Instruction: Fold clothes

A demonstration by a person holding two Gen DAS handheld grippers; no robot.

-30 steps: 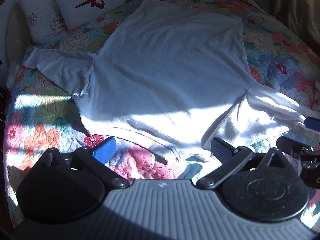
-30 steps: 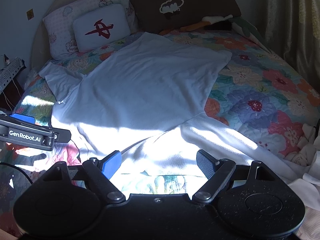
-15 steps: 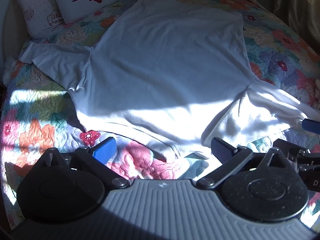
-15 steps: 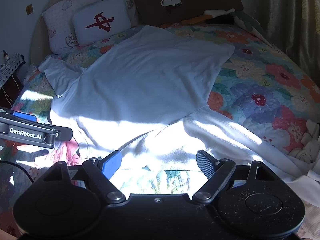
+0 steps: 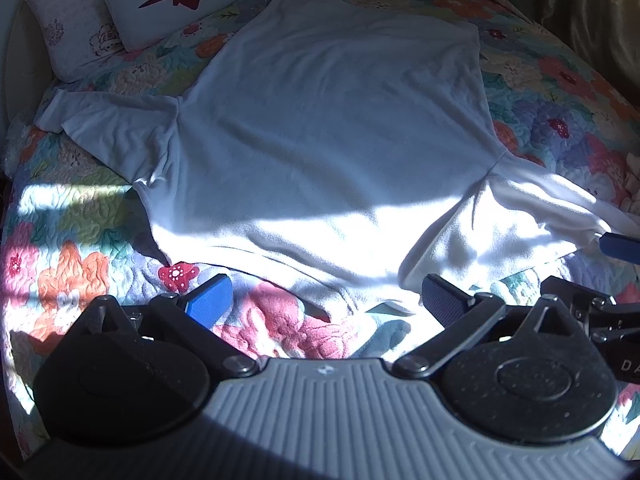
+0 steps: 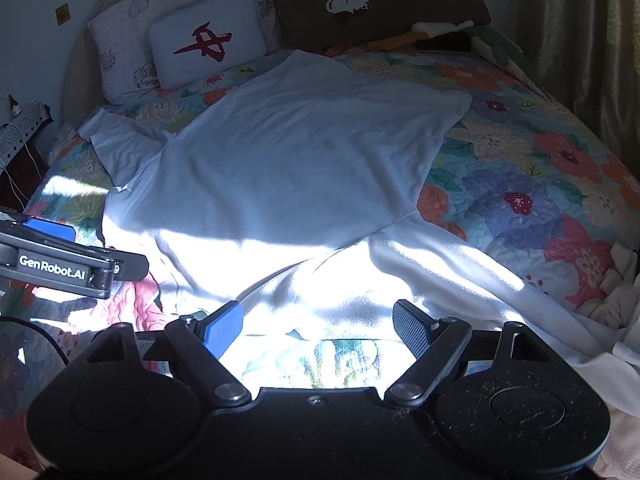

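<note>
Left wrist view: the left gripper (image 5: 324,294) hangs with its fingers apart and empty, the collar edge of the white T-shirt (image 5: 332,128) just ahead of them on the floral bedspread (image 5: 72,264). Over the last second the shirt has slid further up-frame, so the gripper has eased back a little. The right gripper (image 6: 318,322), fingers likewise apart, sits just short of the near sleeve (image 6: 420,276). Likely both are lining up a shoulder grasp; folding has not begun.

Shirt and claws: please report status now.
Left claw open, right claw open, both empty. Shirt flat on quilt, unfolded. Nothing in the way.
</note>
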